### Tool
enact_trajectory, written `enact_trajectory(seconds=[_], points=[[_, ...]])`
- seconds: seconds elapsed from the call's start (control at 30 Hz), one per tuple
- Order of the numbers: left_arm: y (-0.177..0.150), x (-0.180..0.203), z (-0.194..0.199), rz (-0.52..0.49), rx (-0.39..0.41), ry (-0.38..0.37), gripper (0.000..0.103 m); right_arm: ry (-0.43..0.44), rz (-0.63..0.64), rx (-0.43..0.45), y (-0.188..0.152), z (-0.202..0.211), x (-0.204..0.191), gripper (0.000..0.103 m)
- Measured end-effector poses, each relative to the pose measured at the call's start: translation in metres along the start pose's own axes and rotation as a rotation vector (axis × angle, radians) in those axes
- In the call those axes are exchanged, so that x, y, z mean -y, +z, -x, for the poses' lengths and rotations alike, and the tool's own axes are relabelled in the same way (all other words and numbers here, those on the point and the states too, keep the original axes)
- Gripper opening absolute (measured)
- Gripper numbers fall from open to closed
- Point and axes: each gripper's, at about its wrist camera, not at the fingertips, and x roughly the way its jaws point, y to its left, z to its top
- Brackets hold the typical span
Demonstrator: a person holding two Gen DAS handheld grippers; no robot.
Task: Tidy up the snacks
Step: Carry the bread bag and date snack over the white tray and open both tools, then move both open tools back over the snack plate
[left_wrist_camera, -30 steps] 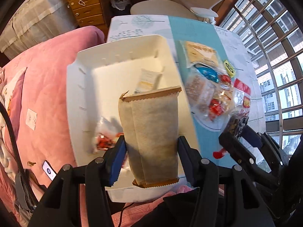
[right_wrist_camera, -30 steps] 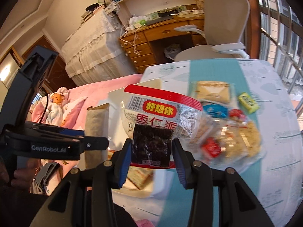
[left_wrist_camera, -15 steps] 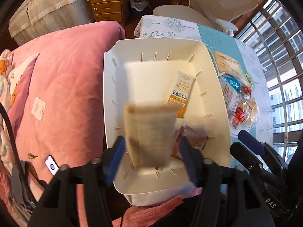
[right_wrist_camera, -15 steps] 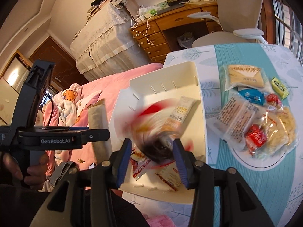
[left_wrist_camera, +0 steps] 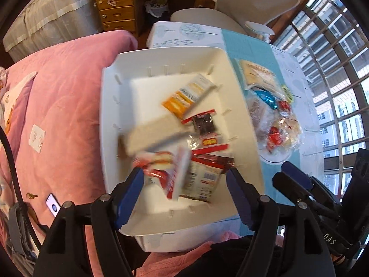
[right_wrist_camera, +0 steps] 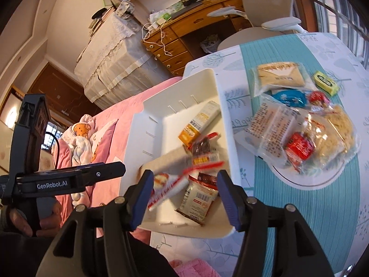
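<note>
Snacks lie loose in the white bin (left_wrist_camera: 108,124) on the table's left edge: a tan packet (left_wrist_camera: 152,136) (right_wrist_camera: 166,161), blurred, beside an orange-and-white bar (left_wrist_camera: 188,95) (right_wrist_camera: 199,122) and a red-trimmed date packet (left_wrist_camera: 204,124); more snacks (right_wrist_camera: 297,133) are heaped on a plate (right_wrist_camera: 306,184) to the right; the left gripper (left_wrist_camera: 185,194) and right gripper (right_wrist_camera: 184,192) both hover over the bin, fingers spread apart, gripping nothing.
</note>
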Motion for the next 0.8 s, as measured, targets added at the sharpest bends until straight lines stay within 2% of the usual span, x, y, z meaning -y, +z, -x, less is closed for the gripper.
enact_trajectory(seconds=[0.23, 0.5, 0.8], points=[[-0.003, 0.04, -0.004, -0.007, 0.014, -0.068, 0.073, -0.031, -0.043, -0.018, -0.008, 0.017, 0.029, 0.062], [-0.006, 0.093, -0.017, 0.031, -0.02, -0.084, 0.079, -0.063, -0.097, -0.044, -0.005, 0.049, 0.08, 0.062], [-0.013, 0.158, -0.04, 0.072, -0.063, -0.109, 0.08, -0.097, -0.063, -0.097, 0.005, 0.08, 0.131, 0.062]])
